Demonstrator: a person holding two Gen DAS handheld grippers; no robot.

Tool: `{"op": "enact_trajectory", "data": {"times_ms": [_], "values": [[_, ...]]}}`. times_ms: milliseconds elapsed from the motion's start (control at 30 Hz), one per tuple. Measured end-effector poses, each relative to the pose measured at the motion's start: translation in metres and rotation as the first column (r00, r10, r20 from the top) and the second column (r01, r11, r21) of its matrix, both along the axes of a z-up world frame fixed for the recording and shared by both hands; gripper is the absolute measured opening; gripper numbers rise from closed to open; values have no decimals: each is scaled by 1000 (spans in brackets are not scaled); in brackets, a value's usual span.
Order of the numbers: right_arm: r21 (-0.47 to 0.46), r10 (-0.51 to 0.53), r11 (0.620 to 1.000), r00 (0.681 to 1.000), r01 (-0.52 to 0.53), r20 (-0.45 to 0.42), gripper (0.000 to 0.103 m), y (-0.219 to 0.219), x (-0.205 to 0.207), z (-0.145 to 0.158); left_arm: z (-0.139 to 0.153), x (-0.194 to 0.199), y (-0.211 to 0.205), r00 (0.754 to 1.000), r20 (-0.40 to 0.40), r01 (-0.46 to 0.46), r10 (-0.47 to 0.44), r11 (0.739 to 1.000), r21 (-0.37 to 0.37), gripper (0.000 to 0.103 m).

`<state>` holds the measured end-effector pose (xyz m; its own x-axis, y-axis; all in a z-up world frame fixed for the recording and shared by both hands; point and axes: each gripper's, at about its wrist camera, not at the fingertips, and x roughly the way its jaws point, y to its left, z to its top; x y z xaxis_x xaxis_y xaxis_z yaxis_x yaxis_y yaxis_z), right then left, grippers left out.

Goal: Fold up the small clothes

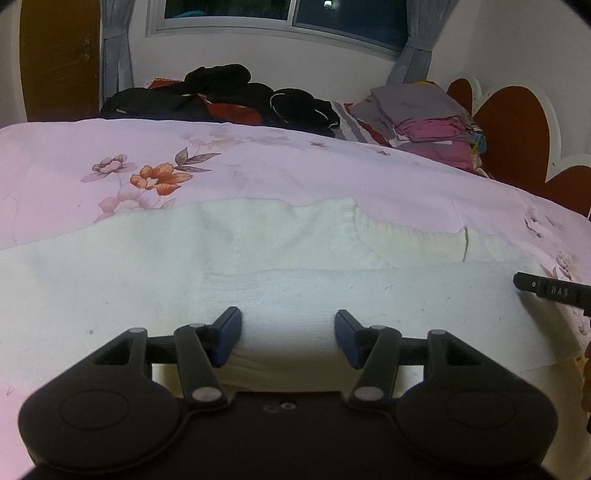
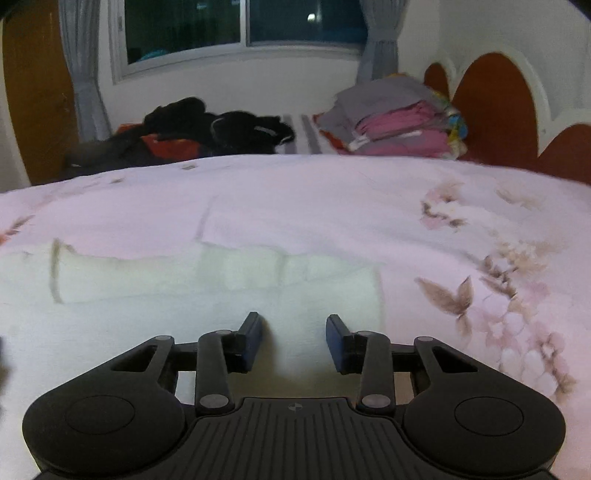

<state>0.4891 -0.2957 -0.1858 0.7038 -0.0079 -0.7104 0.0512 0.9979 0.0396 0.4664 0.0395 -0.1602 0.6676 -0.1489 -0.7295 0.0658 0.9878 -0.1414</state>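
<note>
A white knitted garment (image 1: 258,266) lies spread across the pink floral bedsheet (image 1: 332,173). My left gripper (image 1: 288,338) is open, its blue-padded fingers low over the garment's near edge with cloth between them. In the right wrist view the same white garment (image 2: 221,280) ends at a straight edge on the right. My right gripper (image 2: 294,341) is open over the garment's near right part. A tip of the right gripper (image 1: 550,291) shows at the right edge of the left wrist view.
At the far end of the bed lie a heap of dark clothes (image 1: 229,96) and a stack of folded grey and pink clothes (image 1: 424,118), also in the right wrist view (image 2: 399,118). A red headboard (image 1: 517,129) stands right, a window (image 1: 280,14) behind.
</note>
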Motion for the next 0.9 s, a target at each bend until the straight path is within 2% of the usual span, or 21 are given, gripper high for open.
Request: {"op": "enact_trajectory", "data": {"times_ms": [133,233,333,467,567,767,900], "values": [[45,-40,998,999,40,-13,38,-3,-8,10,9,-2,5,999,-23,-26,25,999,-24,57],[69,25,997,999,-26,25,38,18,-26,23,15,-9,10,999,-25,-43,42,999,-28,62],[116,103,988,995,-103,3,38,43,-38,22,21,-20,18,999,-20,-45,45,999,-24,62],[63,150,987,988,-148,-26,38,66,-46,11,30,-35,35,997,-24,-74,74,997,-23,62],[91,129,988,991,-126,-27,38,67,-48,14,36,-45,53,994,-21,-111,110,994,-27,62],[133,188,974,982,-184,-14,38,101,-60,27,43,-62,94,980,-19,-196,196,980,-27,62],[83,218,974,974,-212,-66,38,130,-58,14,44,-73,120,967,-23,-253,252,967,-29,62]]}}
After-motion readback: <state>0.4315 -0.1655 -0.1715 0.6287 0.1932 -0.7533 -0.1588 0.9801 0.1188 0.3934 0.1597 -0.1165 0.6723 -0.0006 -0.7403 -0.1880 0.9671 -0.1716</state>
